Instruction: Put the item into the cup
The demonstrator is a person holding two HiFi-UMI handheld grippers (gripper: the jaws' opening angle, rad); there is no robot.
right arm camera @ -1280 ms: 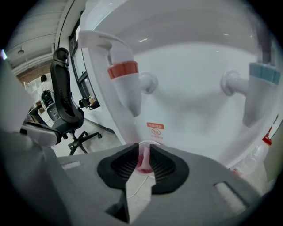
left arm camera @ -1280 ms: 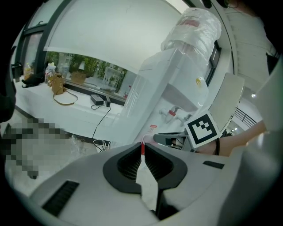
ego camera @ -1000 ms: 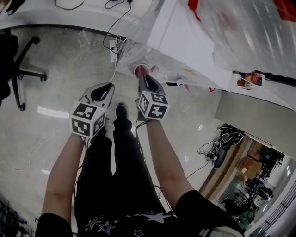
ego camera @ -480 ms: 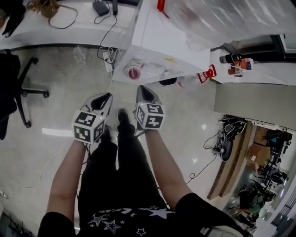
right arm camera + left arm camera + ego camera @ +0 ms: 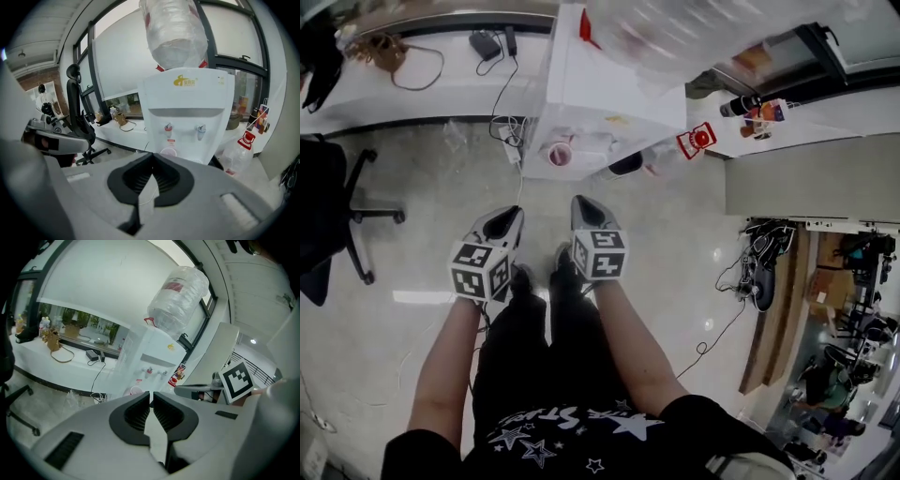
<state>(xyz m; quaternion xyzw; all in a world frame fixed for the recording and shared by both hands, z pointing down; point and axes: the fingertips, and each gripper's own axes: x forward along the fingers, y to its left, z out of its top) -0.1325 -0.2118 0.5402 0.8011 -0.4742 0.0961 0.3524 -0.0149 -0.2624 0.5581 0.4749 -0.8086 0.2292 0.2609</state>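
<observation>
Ahead of left gripper [image 5: 513,215] and right gripper [image 5: 581,202], cup [image 5: 560,153] stands at dispenser [image 5: 605,89].

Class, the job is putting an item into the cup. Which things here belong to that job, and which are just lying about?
Job: cup at the water dispenser; left hand-held gripper and right hand-held gripper, both shut and empty. No item shows.
Lying about: office chair; power strip; plastic bottle; charger.
</observation>
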